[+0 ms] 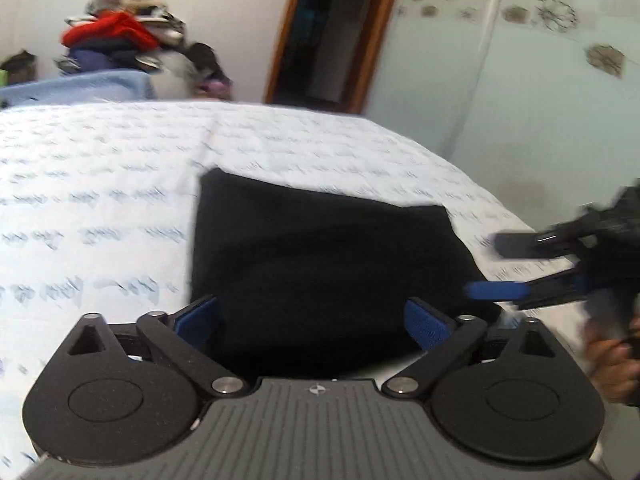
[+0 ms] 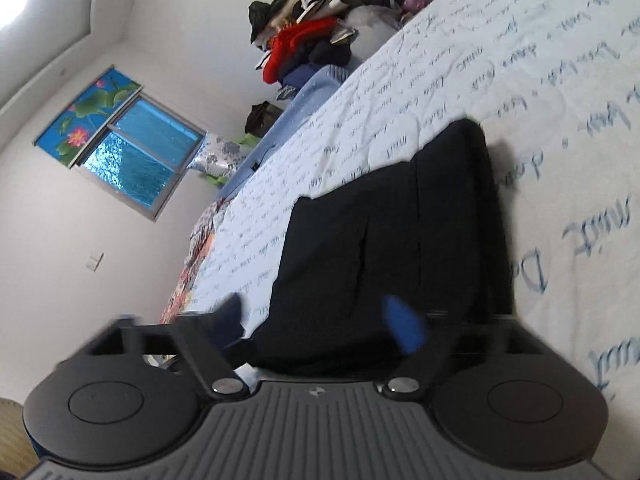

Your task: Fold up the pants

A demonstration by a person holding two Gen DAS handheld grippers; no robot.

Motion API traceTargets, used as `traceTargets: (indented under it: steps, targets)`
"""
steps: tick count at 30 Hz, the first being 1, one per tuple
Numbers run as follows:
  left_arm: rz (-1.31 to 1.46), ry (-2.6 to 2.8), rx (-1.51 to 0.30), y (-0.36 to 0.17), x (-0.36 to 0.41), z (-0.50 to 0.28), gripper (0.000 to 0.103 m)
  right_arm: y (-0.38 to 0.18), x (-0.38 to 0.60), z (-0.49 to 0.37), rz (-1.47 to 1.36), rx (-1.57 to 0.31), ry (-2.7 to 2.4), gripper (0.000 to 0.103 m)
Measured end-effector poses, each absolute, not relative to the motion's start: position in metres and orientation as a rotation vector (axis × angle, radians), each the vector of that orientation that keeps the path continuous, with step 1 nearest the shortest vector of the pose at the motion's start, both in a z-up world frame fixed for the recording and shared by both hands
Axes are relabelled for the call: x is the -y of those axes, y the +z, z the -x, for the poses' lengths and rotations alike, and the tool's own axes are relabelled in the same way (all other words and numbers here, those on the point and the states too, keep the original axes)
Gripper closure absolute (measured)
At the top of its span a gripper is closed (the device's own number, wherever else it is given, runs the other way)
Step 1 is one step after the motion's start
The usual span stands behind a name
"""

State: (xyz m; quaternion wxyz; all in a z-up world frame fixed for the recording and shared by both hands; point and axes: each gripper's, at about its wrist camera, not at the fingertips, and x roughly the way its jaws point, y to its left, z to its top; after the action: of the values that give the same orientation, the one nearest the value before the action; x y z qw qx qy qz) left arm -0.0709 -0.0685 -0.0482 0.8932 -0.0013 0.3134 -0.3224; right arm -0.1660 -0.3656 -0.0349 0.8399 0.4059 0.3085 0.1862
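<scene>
- Currently the pants (image 1: 320,256) lie as a compact black rectangle on the white printed bedsheet (image 1: 100,200), near the bed's edge closest to the person.
- Left gripper (image 1: 316,324): jaws spread wide, blue pads either side of the pants' near edge, pinching nothing.
- Right gripper (image 1: 498,268): seen from the left wrist view at the pants' right side, jaws parted with no cloth between them; a hand (image 1: 612,360) holds it. Its own view confirms the spread.
- Judgement: folding looks largely complete; only tidying or a final fold would remain.
- Risk: a pad catching the top layer while moving would drag the fold open, since the layers lie loose.
- Risk: the bundle sits near the mattress edge; a sideways nudge could push it off.
- Clothes pile (image 1: 116,36) beyond the bed stands well apart, no interference.
</scene>
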Motion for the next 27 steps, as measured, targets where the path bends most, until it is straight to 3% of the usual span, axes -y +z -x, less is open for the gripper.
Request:
traceTargets:
  steps: [2,4,7,14,20,27]
  targets:
    - [-0.047,-0.641,-0.735,-0.066,0.08,0.064,0.002,-0.06,0.372,0.166,-0.921,-0.681,0.407,0.017]
    - [-0.088,-0.616,-0.699,-0.071,0.084,0.065,0.002,-0.064,0.38,0.164,-1.006,-0.677,0.418,0.017]
    - [-0.039,-0.635,-0.708,-0.052,0.081,0.063,0.004,-0.042,0.386,0.158,-1.004,-0.708,0.411,0.017]
    - [0.128,-0.596,-0.643,0.003,0.098,0.01,0.001,0.003,0.407,0.11,-0.985,-0.539,0.405,0.012]
    - [0.11,-0.535,-0.849,-0.047,0.142,-0.066,0.004,-0.042,0.406,0.053,-0.998,-0.687,0.31,0.012]
    - [0.009,-0.511,-0.759,-0.063,0.147,-0.056,0.004,-0.067,0.413,0.063,-1.057,-0.588,0.324,0.014]
